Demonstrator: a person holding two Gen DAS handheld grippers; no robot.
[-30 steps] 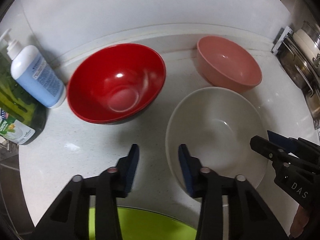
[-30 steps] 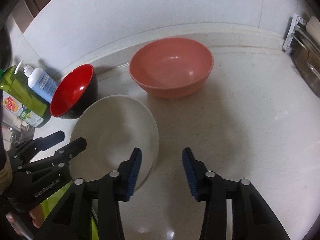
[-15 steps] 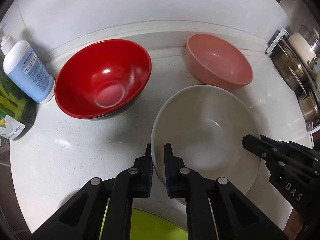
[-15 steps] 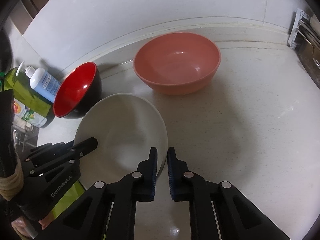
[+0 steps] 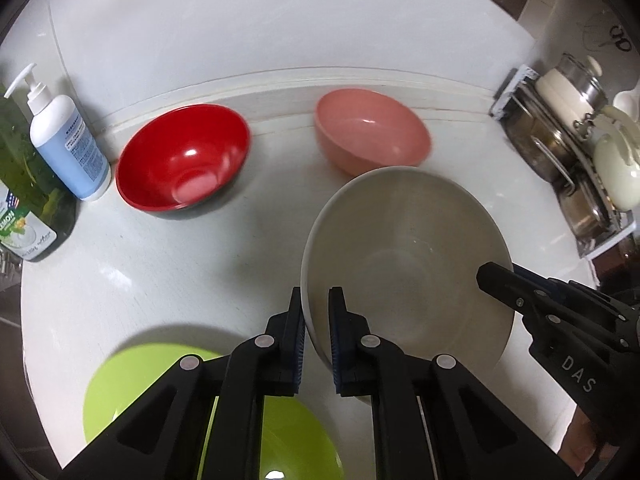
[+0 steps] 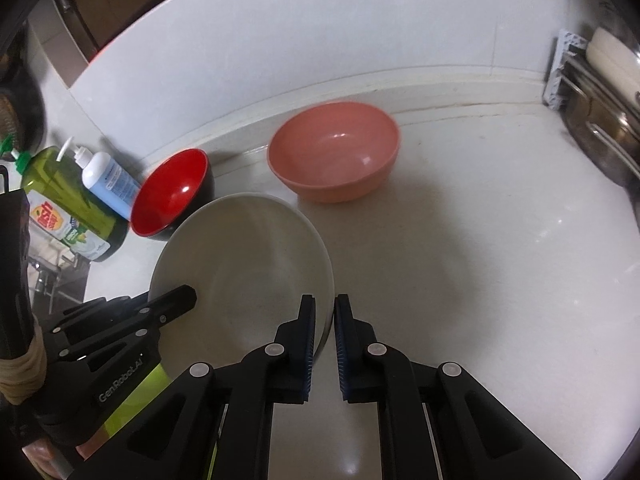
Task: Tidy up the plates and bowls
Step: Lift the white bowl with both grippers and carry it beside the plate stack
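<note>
White bowl (image 5: 404,256) hangs between both grippers, off the counter (image 5: 160,264). Left gripper (image 5: 316,340) is clenched on its left rim, right gripper (image 6: 324,344) on the opposite rim. Pink bowl (image 5: 372,136) sits just beyond; red bowl (image 5: 184,160) farther left. A sec ago both grippers were open w/ the bowl resting — now pinched, lifted.

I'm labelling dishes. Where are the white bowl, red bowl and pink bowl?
white bowl (image 5: 412,264): left wrist view, inner floor.
red bowl (image 5: 180,156): left wrist view, inner wall.
pink bowl (image 6: 336,152): right wrist view, inner wall.
</note>
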